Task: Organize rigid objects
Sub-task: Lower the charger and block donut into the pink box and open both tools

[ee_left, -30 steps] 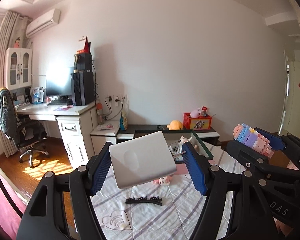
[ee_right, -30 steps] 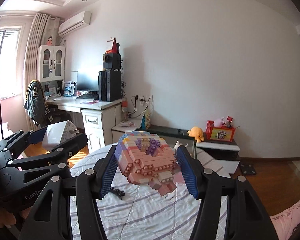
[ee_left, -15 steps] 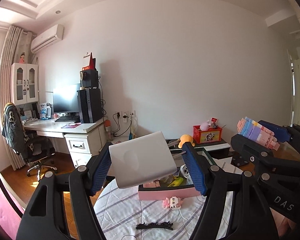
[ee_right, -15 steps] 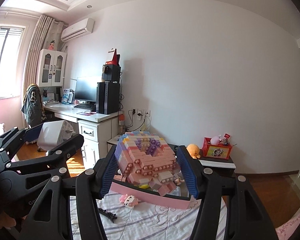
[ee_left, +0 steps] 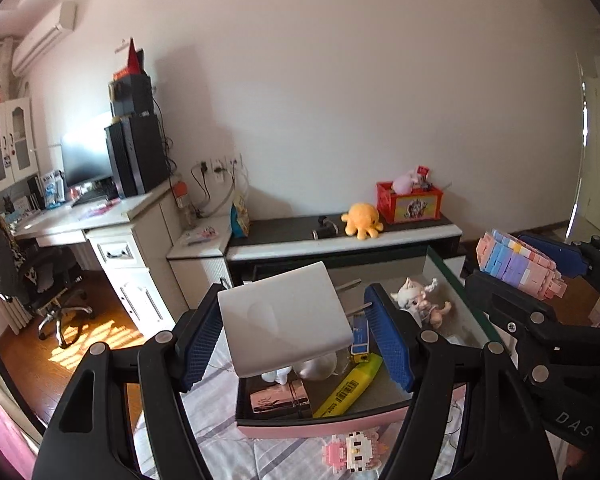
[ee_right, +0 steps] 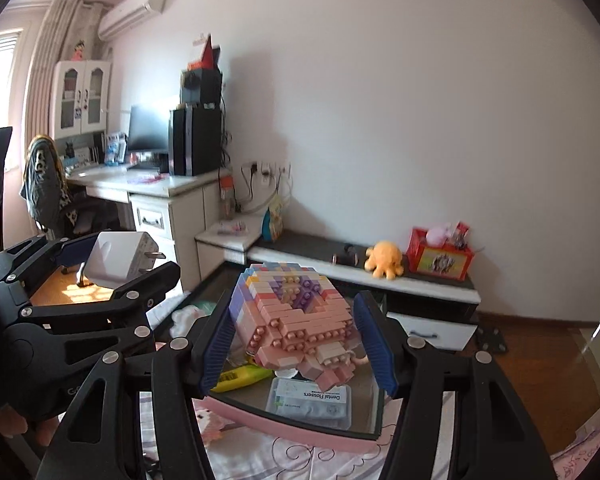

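In the left wrist view the left gripper [ee_left: 296,332] fills the lower centre of the frame, its jaws set partly apart and clamped on a white plug-in adapter [ee_left: 286,316], whose metal prongs jut toward the right blue pad. The adapter hangs over the left end of a pink-walled storage box [ee_left: 320,426] that sits on a striped bedsheet [ee_left: 220,432] at the bottom of the frame. Inside the box lie a yellow highlighter [ee_left: 350,386], a small shiny brown box [ee_left: 280,398] at the lower left corner, a blue tube [ee_left: 360,336] and a little doll [ee_left: 420,300] toward the far right end. Just outside the box's near wall, at the bottom centre, a small pink-and-white brick figure [ee_left: 354,450] rests on the sheet. At the right edge of this view the right gripper [ee_left: 540,280] appears from the side. In the right wrist view the right gripper [ee_right: 296,340] is at the lower centre, jaws about half spread and pressed on both sides of a pastel building-block model [ee_right: 296,320] of pink, lilac and blue bricks, held above the box's near right part. Under it a clear Dental Flossers pack [ee_right: 310,402] lies on the box floor. In the background, an orange plush octopus [ee_right: 384,258] and a red toy crate [ee_right: 440,256] sit on a low cabinet [ee_right: 420,286] at centre right, and a white desk [ee_right: 156,190] with a monitor stands at the left.
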The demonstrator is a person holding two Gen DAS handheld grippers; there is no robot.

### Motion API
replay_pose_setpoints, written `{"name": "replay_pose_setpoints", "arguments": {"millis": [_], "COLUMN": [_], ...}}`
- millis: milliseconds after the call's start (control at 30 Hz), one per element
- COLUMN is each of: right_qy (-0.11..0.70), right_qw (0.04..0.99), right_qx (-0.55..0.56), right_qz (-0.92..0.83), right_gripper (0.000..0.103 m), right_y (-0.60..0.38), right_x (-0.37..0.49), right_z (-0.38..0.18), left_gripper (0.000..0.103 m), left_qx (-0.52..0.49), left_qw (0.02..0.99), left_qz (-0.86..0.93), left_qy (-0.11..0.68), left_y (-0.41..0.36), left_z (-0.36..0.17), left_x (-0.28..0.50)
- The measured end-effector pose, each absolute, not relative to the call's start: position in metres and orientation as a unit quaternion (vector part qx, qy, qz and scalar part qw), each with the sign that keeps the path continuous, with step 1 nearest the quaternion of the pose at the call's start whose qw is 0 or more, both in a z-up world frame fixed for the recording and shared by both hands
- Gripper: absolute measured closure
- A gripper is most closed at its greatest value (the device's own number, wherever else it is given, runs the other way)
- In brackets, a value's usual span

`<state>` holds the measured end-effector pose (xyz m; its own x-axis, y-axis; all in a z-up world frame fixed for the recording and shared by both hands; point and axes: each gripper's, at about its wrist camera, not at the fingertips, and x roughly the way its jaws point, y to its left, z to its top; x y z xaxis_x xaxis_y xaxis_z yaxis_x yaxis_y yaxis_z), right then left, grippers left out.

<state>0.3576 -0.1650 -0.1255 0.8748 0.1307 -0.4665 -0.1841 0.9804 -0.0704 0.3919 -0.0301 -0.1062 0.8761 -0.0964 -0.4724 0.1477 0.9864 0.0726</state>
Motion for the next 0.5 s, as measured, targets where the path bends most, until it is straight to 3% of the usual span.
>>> {"name": "replay_pose_setpoints", "arguments": {"millis": [167,433,500], "right_qy": [0.312,0.353,0.358], "right_qw": [0.945,0.932,0.93], "right_qx": [-0.046,-0.037,-0.028], "right_qz": [0.09,0.073,0.074], "right_gripper": [0.042,0.041,0.041], "right_y": [-0.167,-0.178,-0.182], "right_x": [0.414,0.447,0.451], "right_z": [-0.179,-0.214,-0.214], "left_gripper": [0.032,0.03,0.026], "left_qx": [0.044,0.058,0.065], "left_qw": [0.941,0.927,0.926], "left_qz": [-0.065,-0.059,-0.052], "left_qy": [0.329,0.364,0.369], "left_y": [-0.035,-0.04,-0.042], "left_z": [-0.158,-0.187,-0.191], "left_x": [0.454,0.491,0.49]}}
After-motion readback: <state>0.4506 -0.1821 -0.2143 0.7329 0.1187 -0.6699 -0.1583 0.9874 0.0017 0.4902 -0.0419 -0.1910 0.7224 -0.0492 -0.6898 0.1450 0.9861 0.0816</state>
